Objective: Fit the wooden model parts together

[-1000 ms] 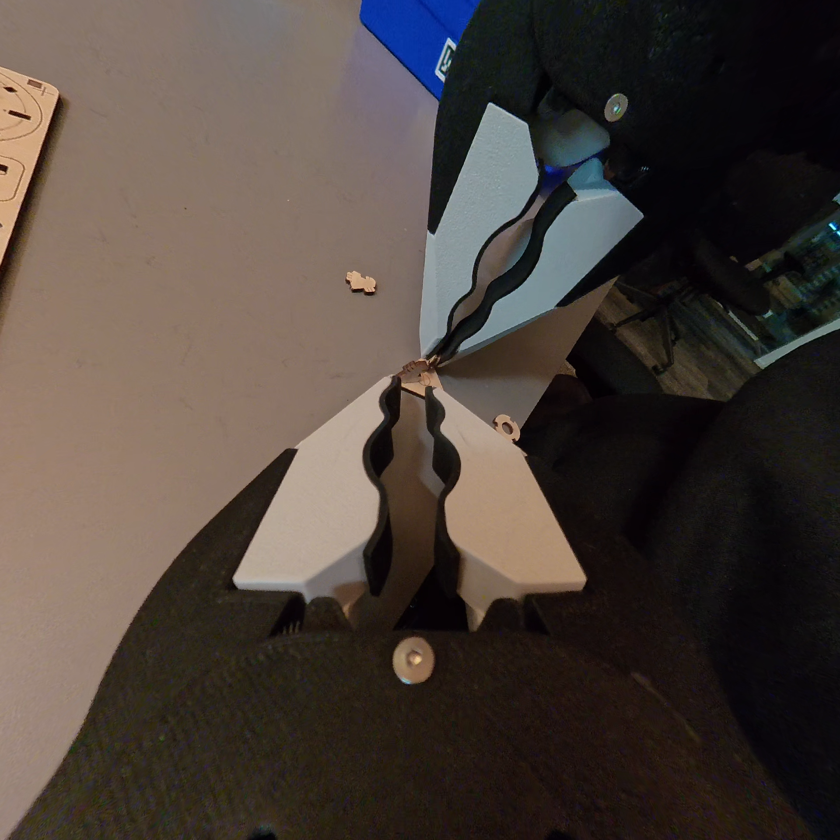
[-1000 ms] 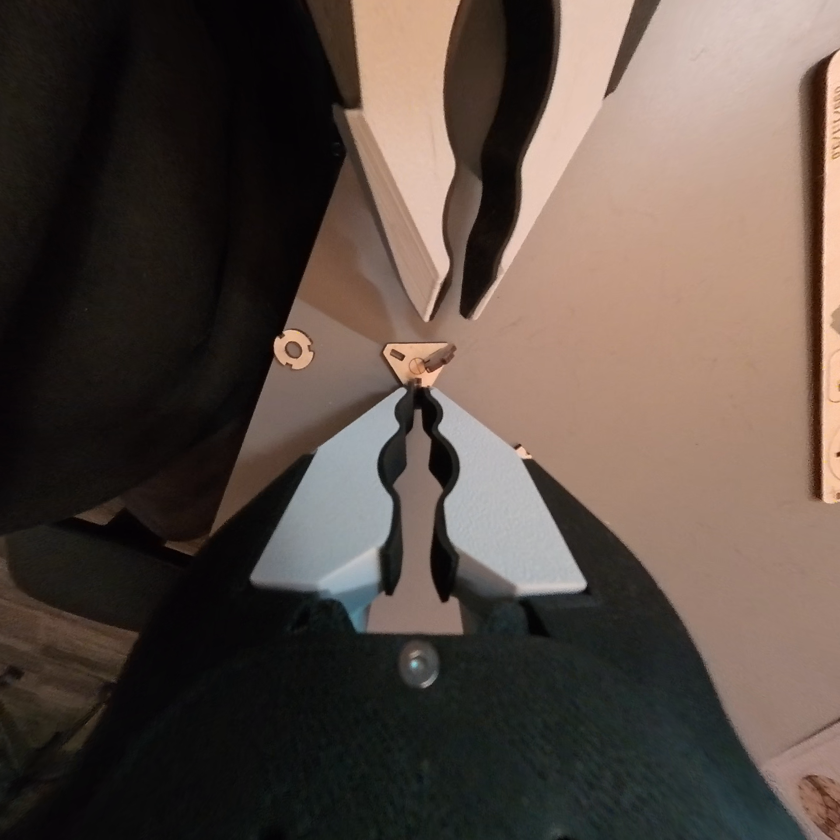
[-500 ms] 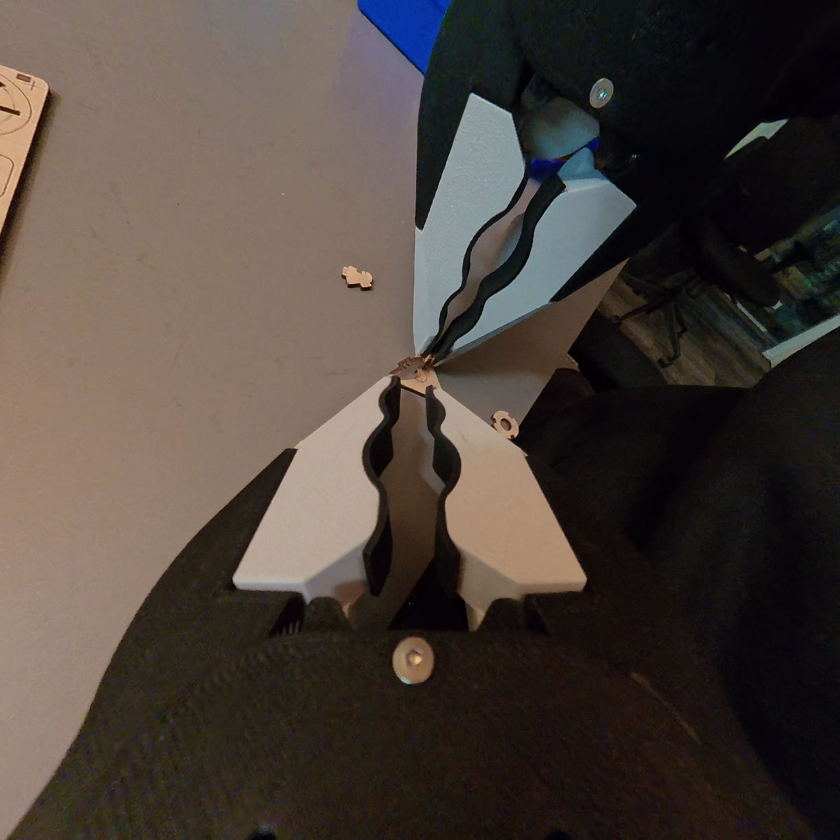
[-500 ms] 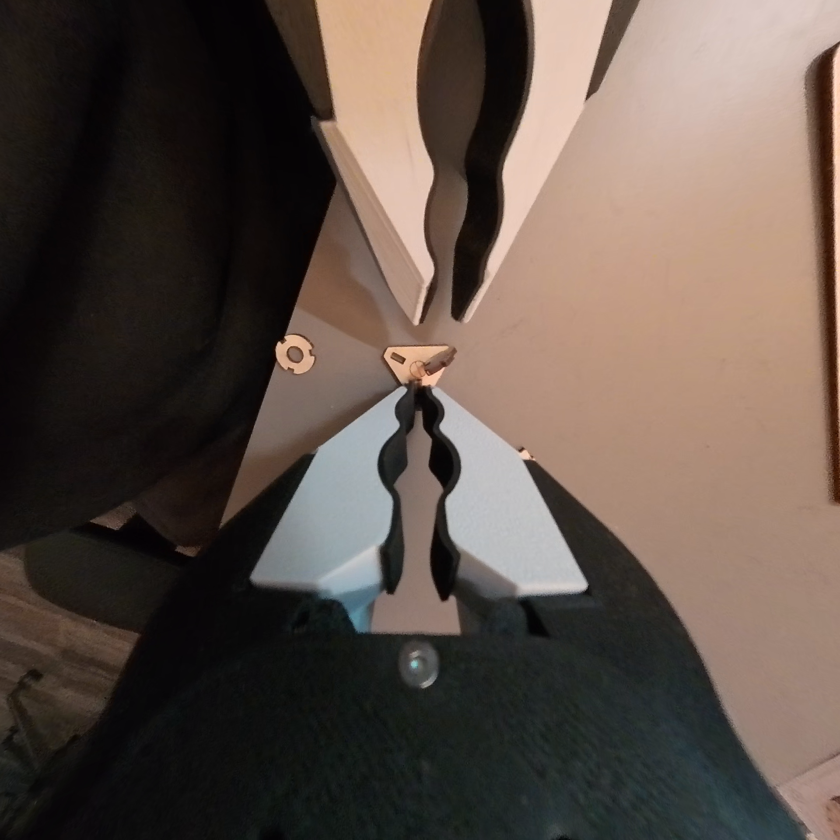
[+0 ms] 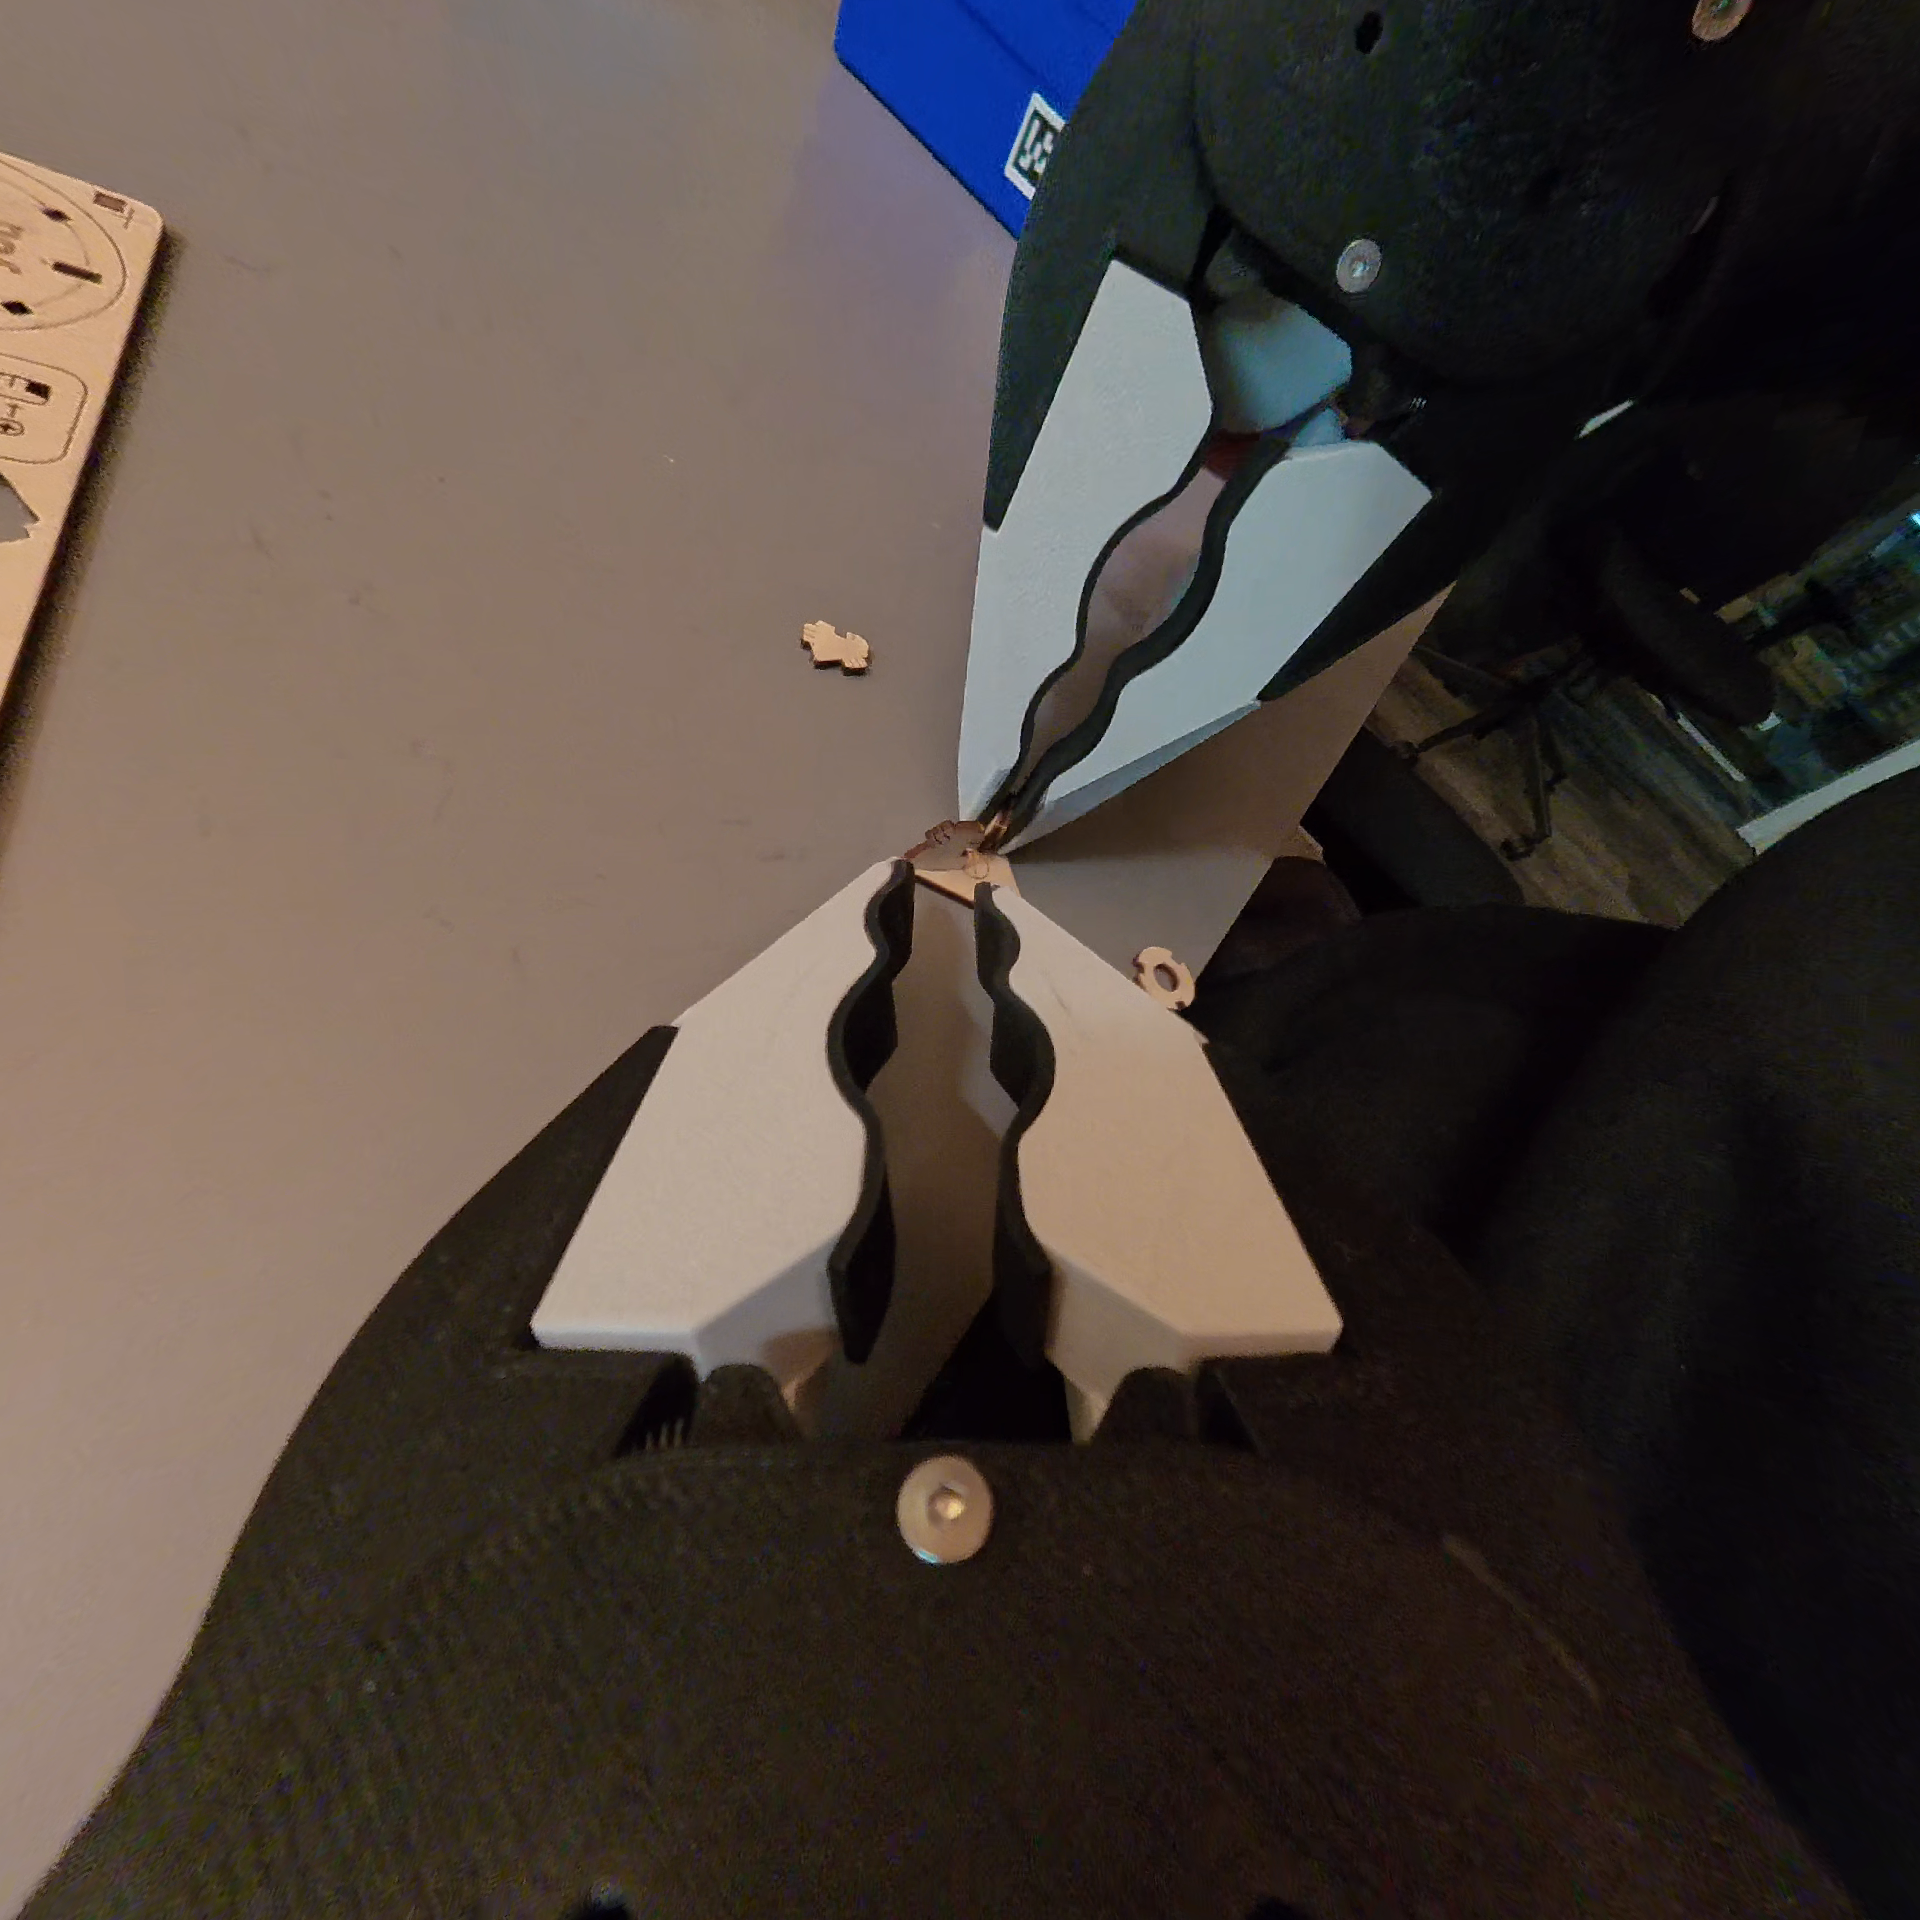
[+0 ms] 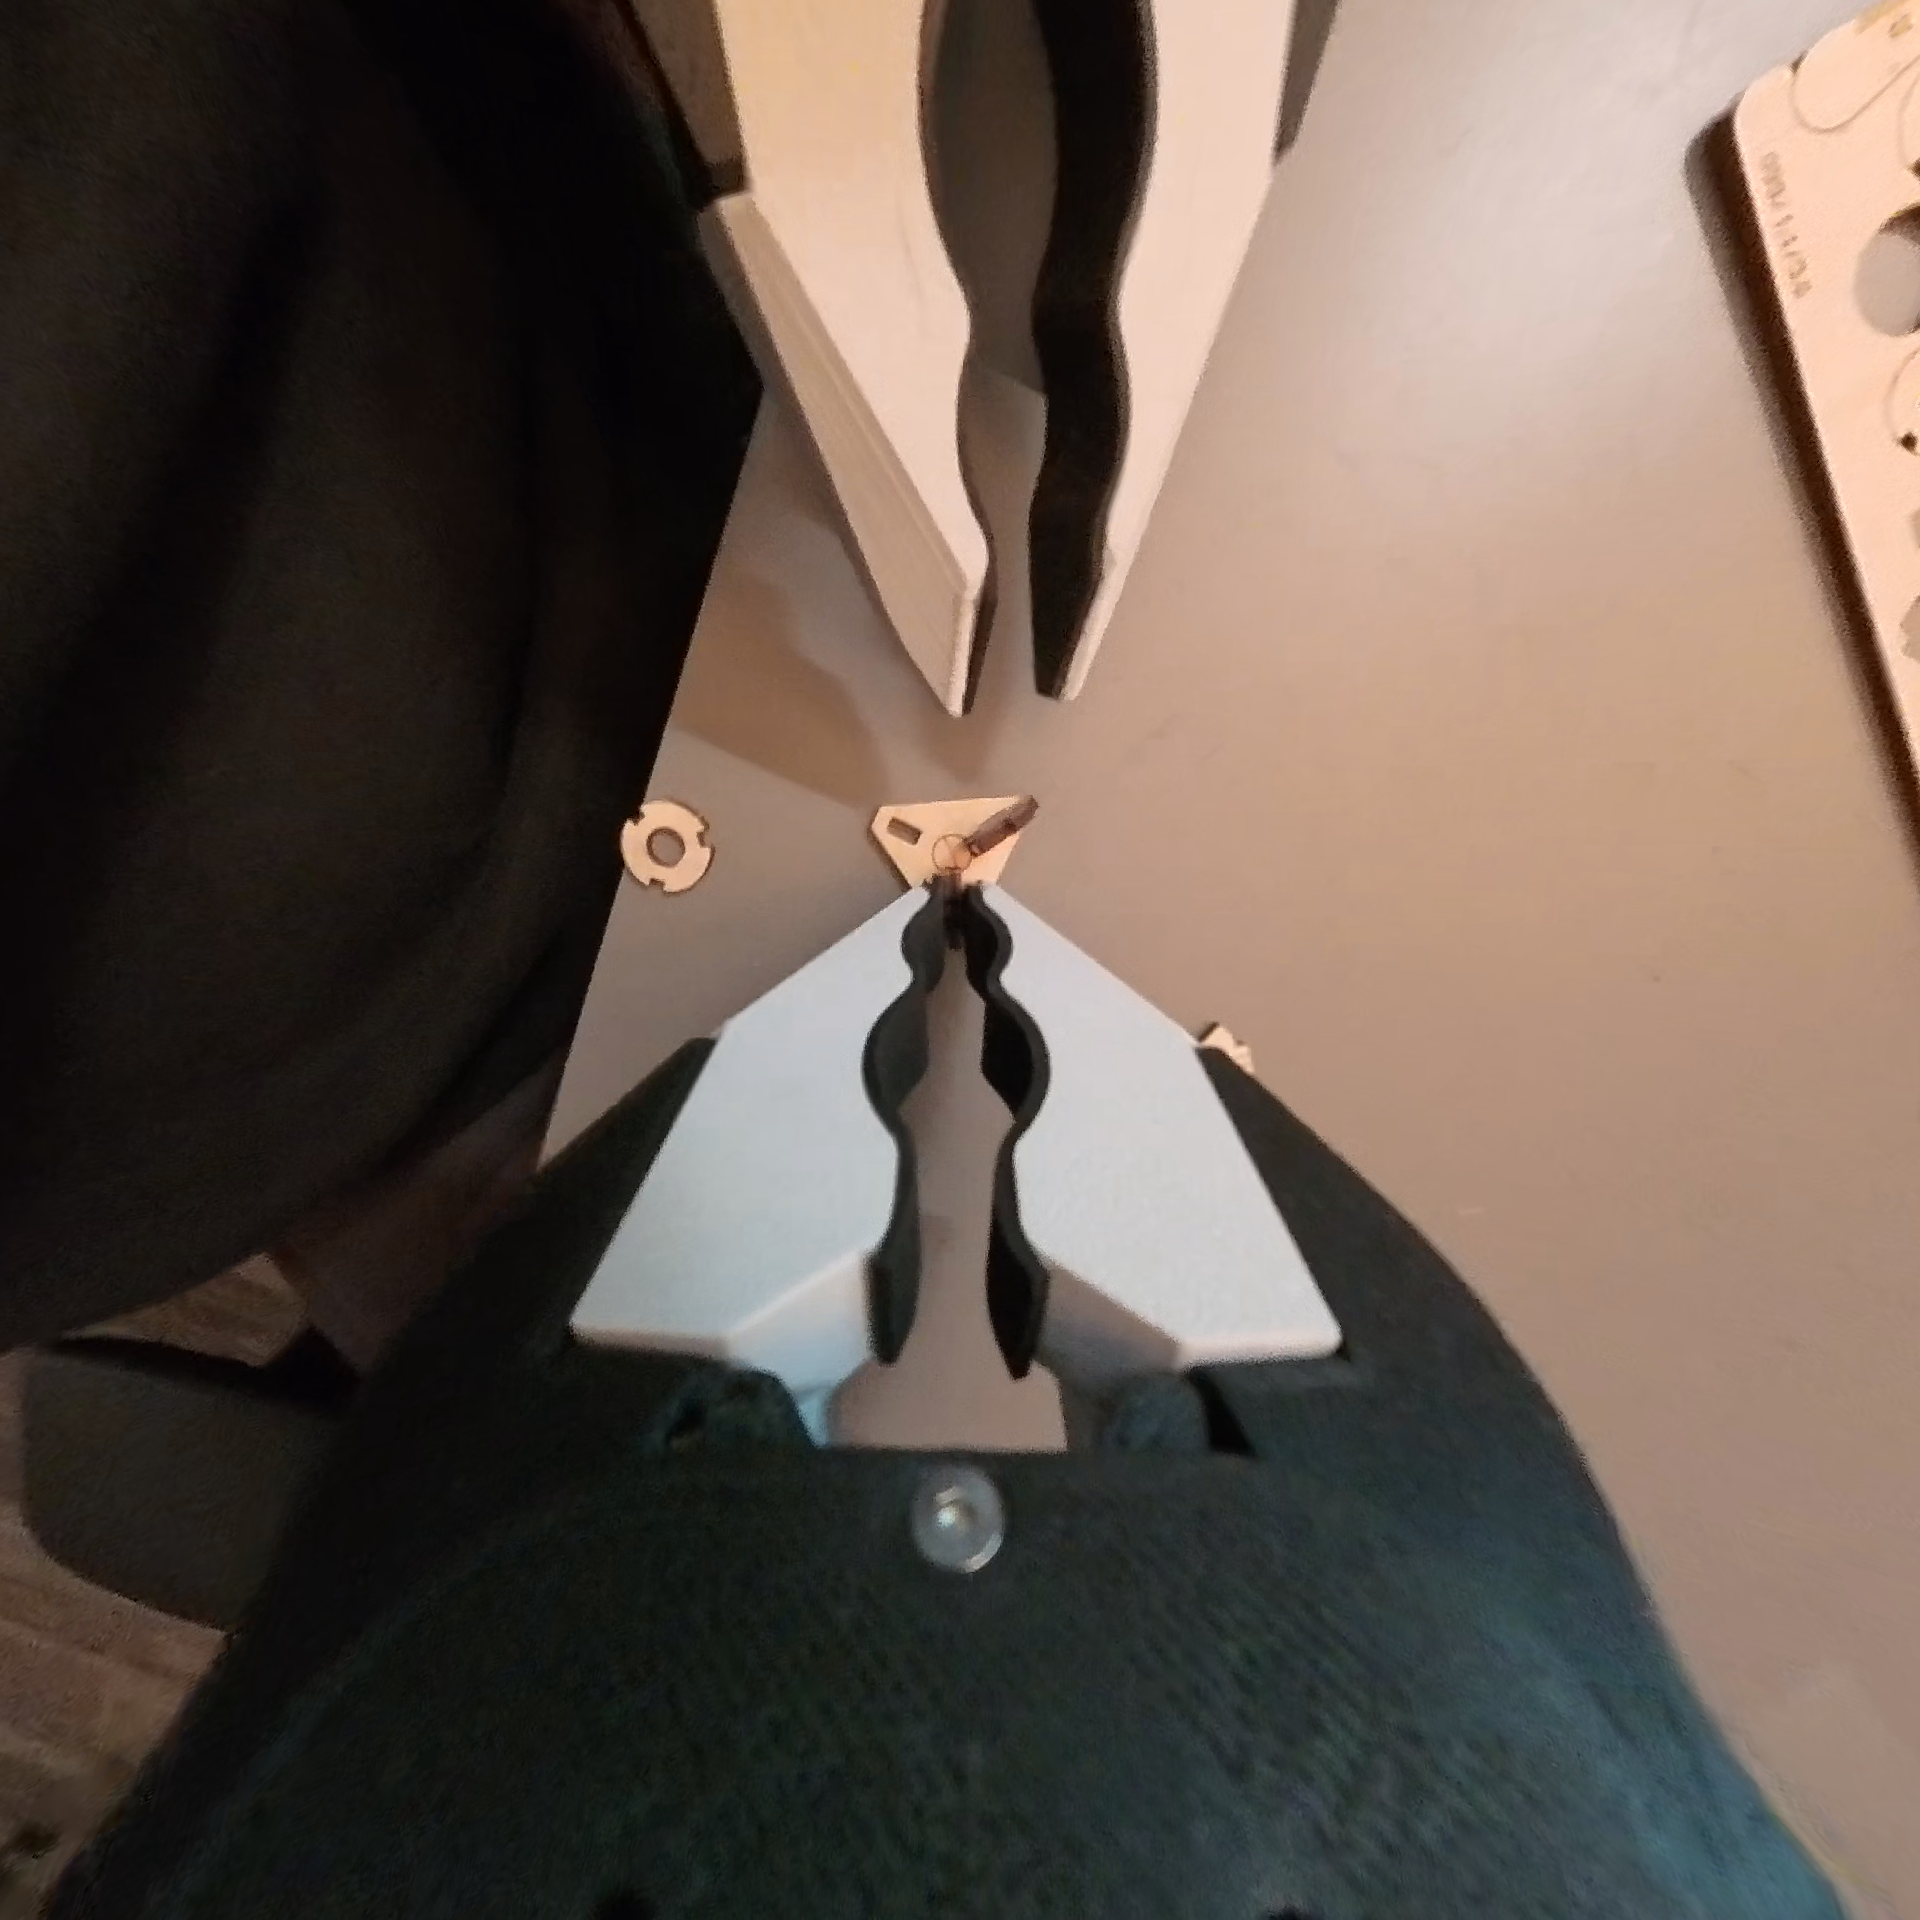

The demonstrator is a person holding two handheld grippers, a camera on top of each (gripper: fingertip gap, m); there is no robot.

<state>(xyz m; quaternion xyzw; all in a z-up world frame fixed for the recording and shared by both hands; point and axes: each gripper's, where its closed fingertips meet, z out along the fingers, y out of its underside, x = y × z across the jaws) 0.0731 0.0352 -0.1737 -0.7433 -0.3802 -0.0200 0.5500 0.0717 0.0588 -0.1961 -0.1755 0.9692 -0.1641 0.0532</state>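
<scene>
The right hand-held gripper (image 6: 951,914) is closed, its black pads pinching a thin wooden tab (image 6: 950,900) at the lower corner of a small wooden triangle (image 6: 909,831). This seems to be to keep that piece steady clear of the table (image 5: 416,623). A short peg (image 6: 1003,828) sticks out of the triangle's middle hole.

The left hand-held gripper (image 5: 940,899) faces it tip to tip with its jaws apart and grips nothing. In the right wrist view its tips stop just short of the triangle.

A notched wooden ring (image 6: 668,844) lies just beside, and a small lobed piece (image 5: 836,644) lies near. A punched wooden sheet (image 5: 62,312) lies well apart and carries printed marks too small to read. A blue box (image 5: 935,104) bears a black-and-white square label (image 5: 1039,145).
</scene>
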